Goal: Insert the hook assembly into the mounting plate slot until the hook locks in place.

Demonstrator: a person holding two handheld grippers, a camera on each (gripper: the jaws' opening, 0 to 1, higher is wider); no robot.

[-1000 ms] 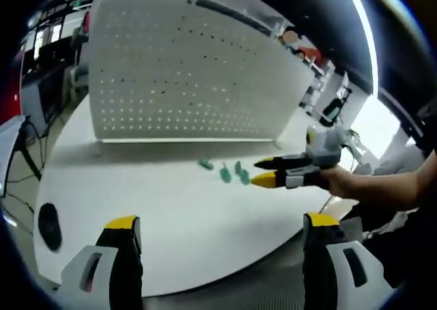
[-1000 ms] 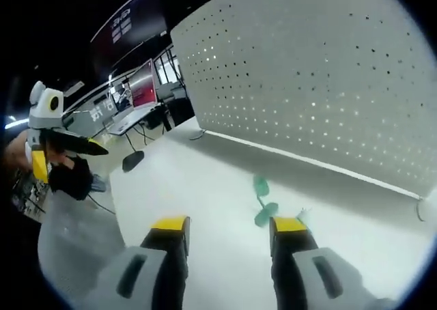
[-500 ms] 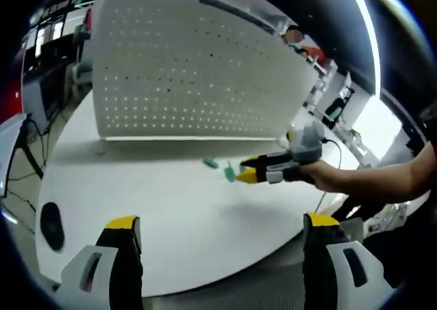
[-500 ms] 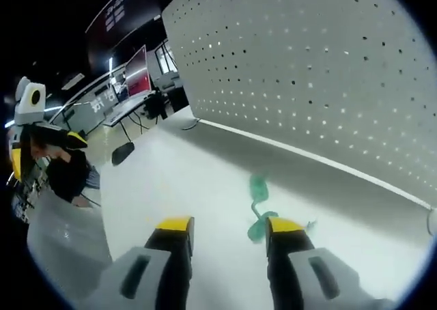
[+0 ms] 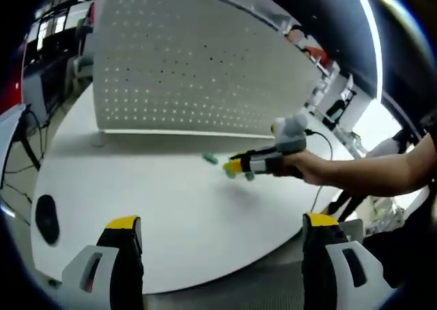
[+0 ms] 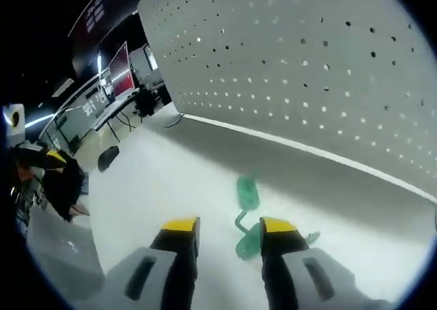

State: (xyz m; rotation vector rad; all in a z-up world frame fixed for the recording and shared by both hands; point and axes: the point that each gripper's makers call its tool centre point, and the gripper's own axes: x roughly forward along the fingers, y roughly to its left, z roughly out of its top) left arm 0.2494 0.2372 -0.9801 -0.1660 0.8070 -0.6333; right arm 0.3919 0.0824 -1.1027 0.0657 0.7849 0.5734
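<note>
Several small green hooks lie on the white table in front of the upright white pegboard. In the right gripper view, one green hook lies just ahead of my jaws. Another hook sits low between them, close against the right jaw, and a small piece lies beside that jaw. My right gripper is open with a narrow gap. In the left gripper view, the right gripper hovers over the hooks, held by a hand. My left gripper stands wide open near the table's front edge, holding nothing.
A black mouse lies at the table's left side and appears again as the mouse in the right gripper view. The pegboard stands close behind the hooks. Desks and screens fill the room beyond the table.
My right gripper has moved forward and down onto the green hooks, and its jaws have narrowed a little. The left gripper has stayed put and wide open.
</note>
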